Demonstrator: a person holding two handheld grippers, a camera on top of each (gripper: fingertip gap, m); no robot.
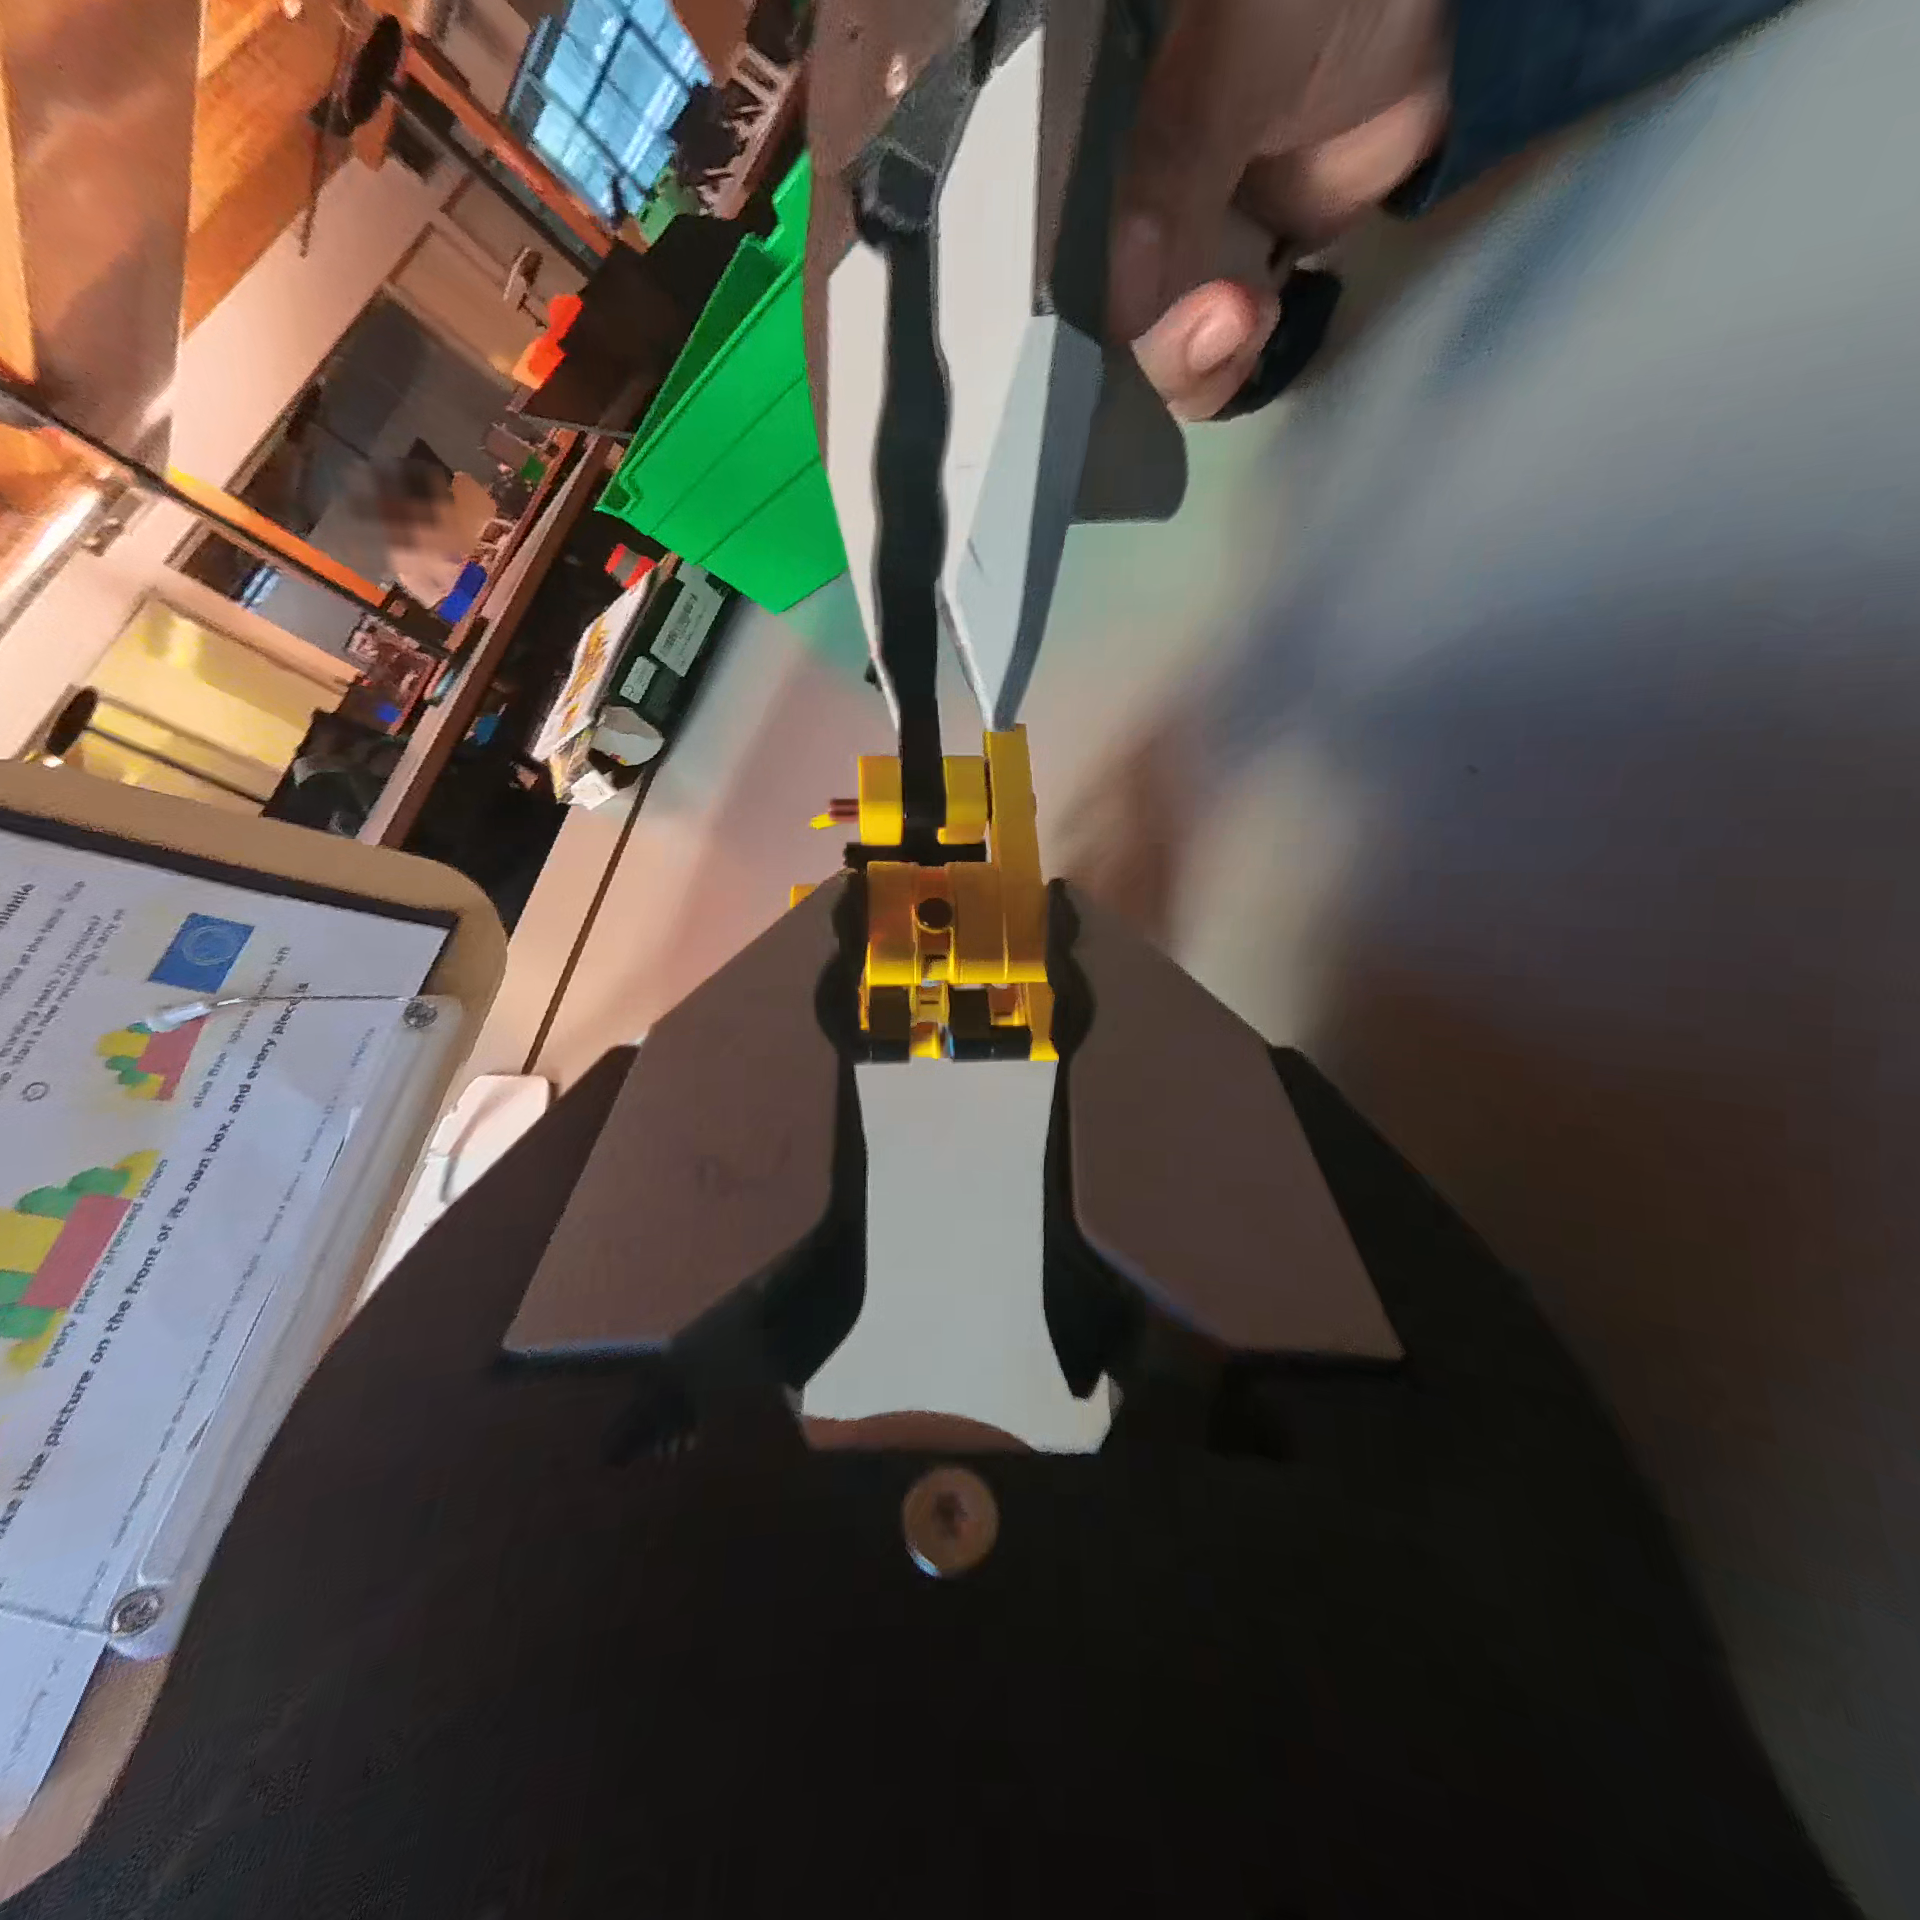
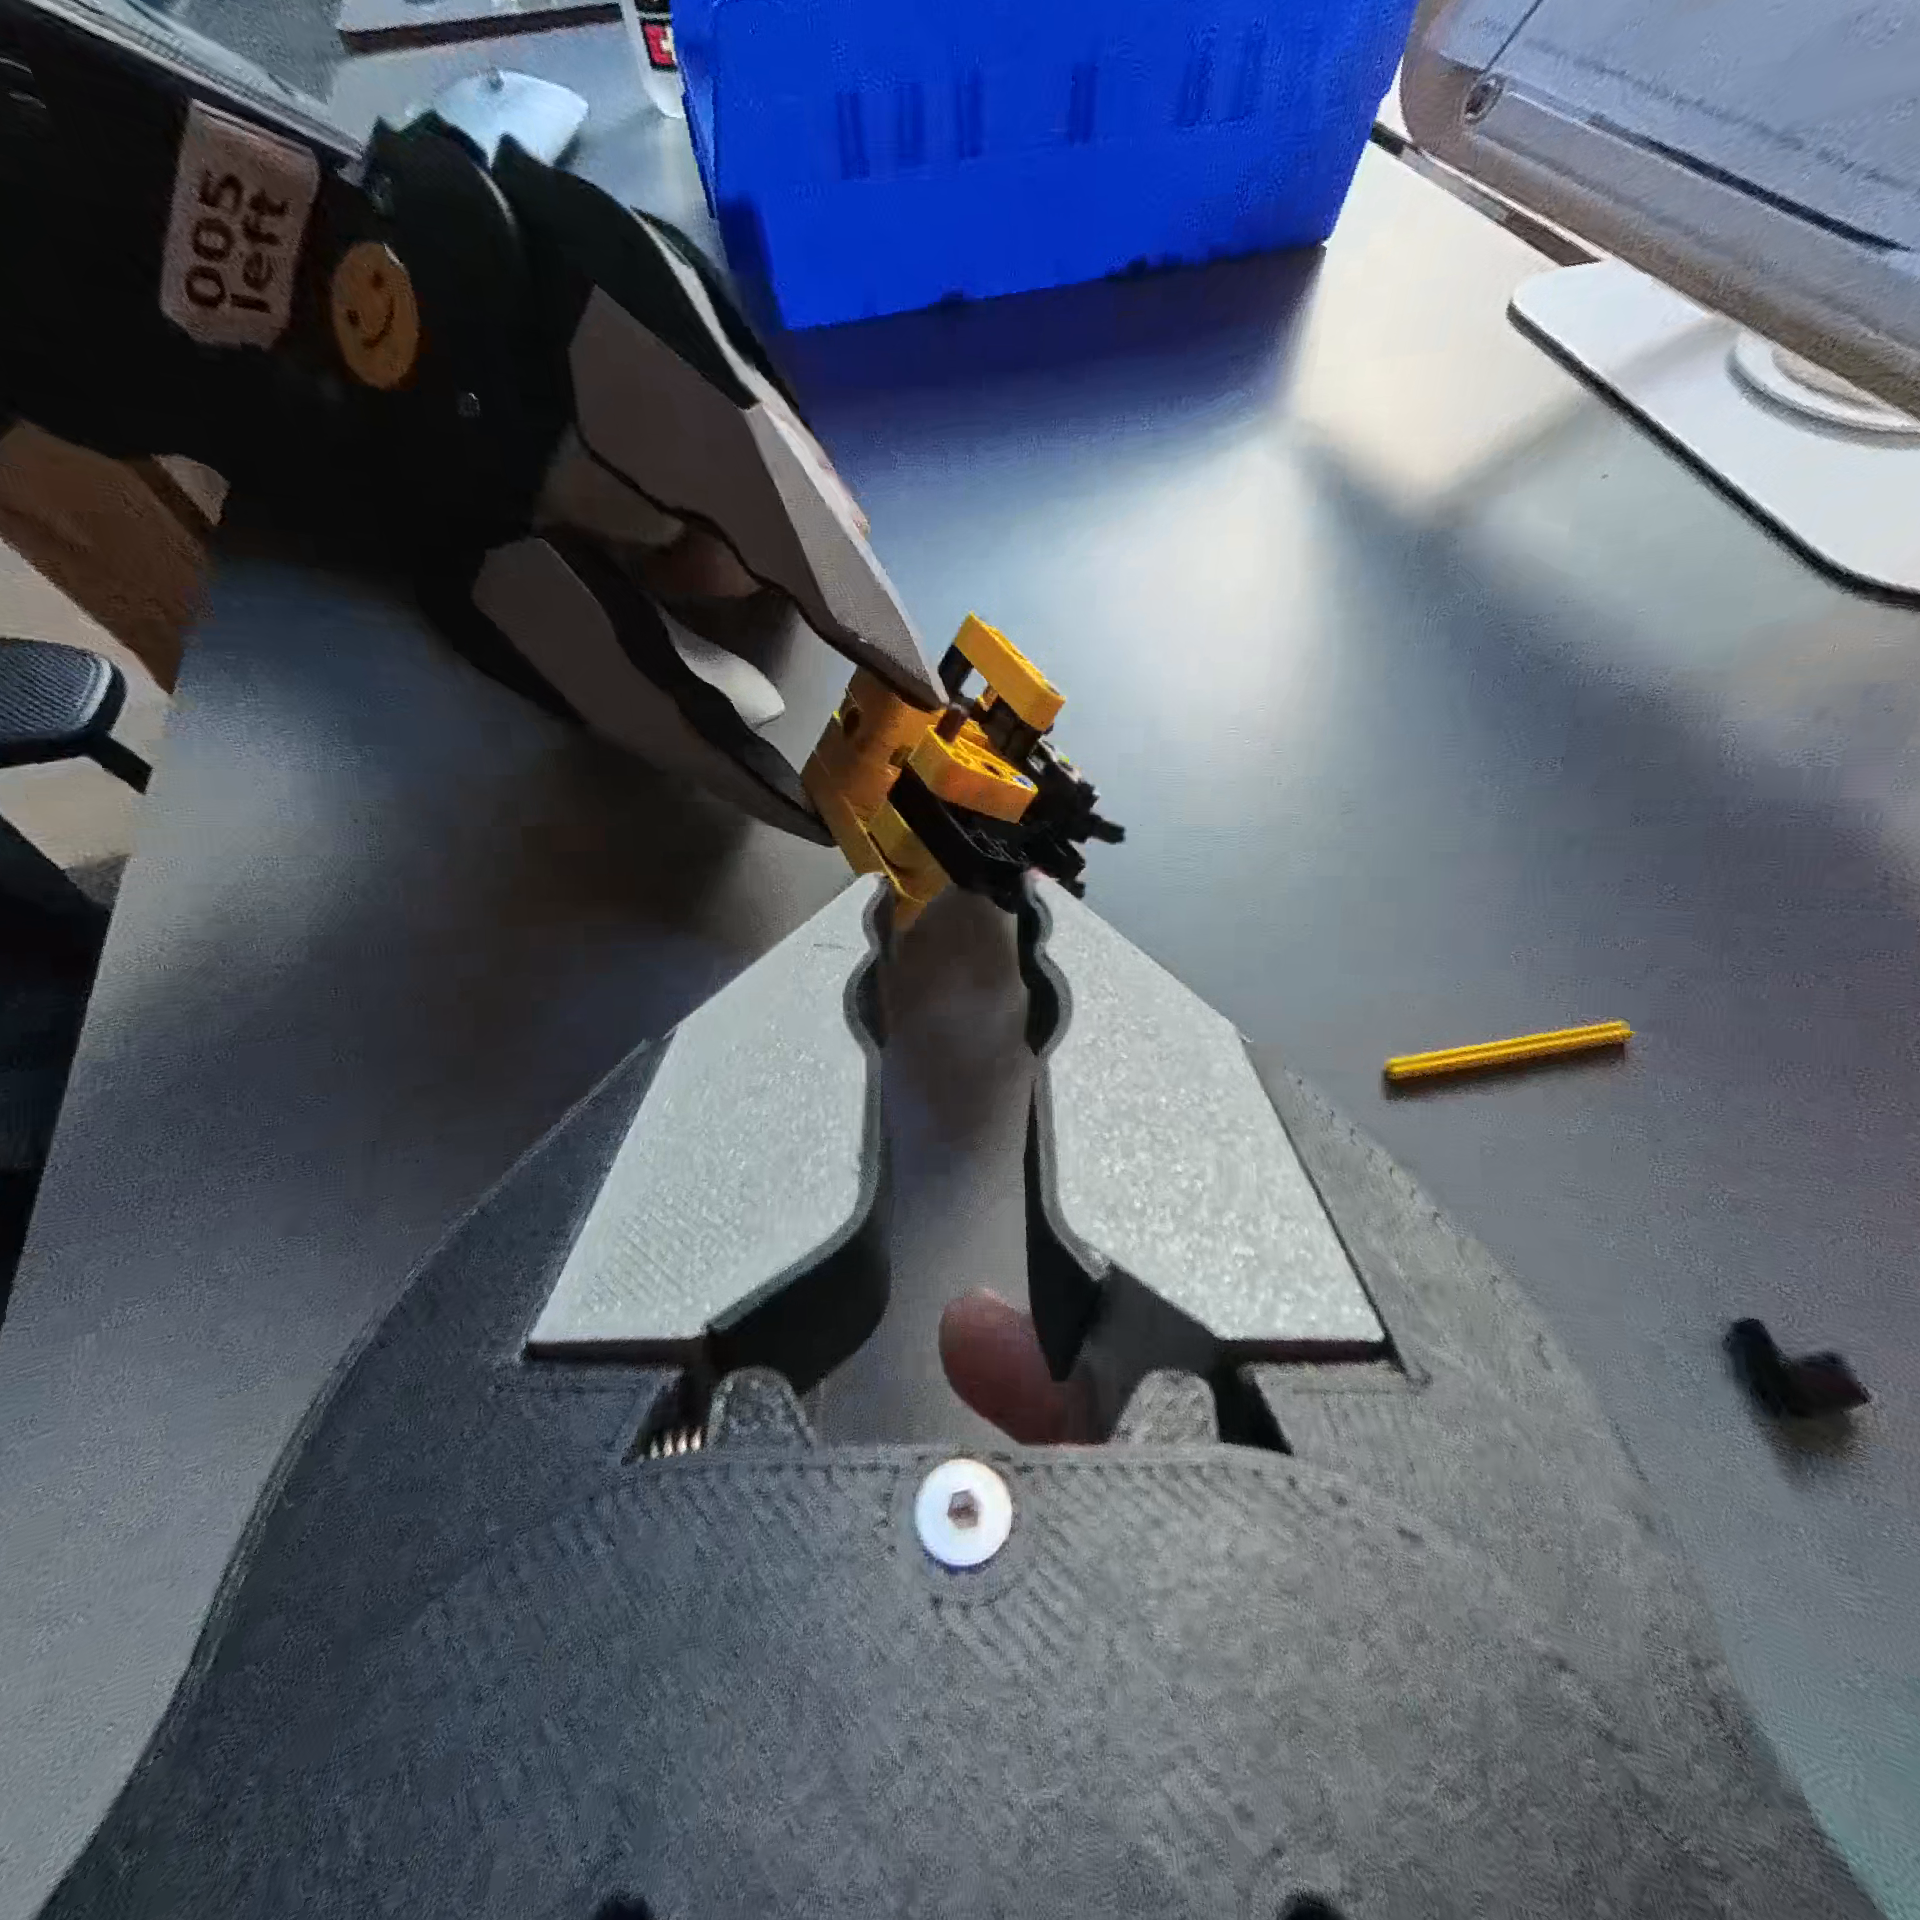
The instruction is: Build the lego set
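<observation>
A small yellow and black lego assembly (image 1: 951,961) is held above the grey table between both grippers. My left gripper (image 1: 951,935) is shut on its yellow body from both sides. In the right wrist view, the left gripper (image 2: 878,758) comes in from the upper left and clamps the assembly (image 2: 935,779). My right gripper (image 2: 956,894) closes on the assembly's lower black and yellow end. In the left wrist view, the right gripper (image 1: 920,810) comes down from the top, with its tips between two yellow parts.
A loose yellow axle (image 2: 1507,1049) and a small black piece (image 2: 1792,1377) lie on the table to the right. A blue bin (image 2: 1039,156) stands behind and a monitor stand (image 2: 1714,384) at far right. A green bin (image 1: 738,416) and an instruction board (image 1: 208,1143) are at left. My two grippers' fingertips are within a few centimetres of each other. The loose yellow axle (image 2: 1507,1049) is about 12 cm from my right fingertips.
</observation>
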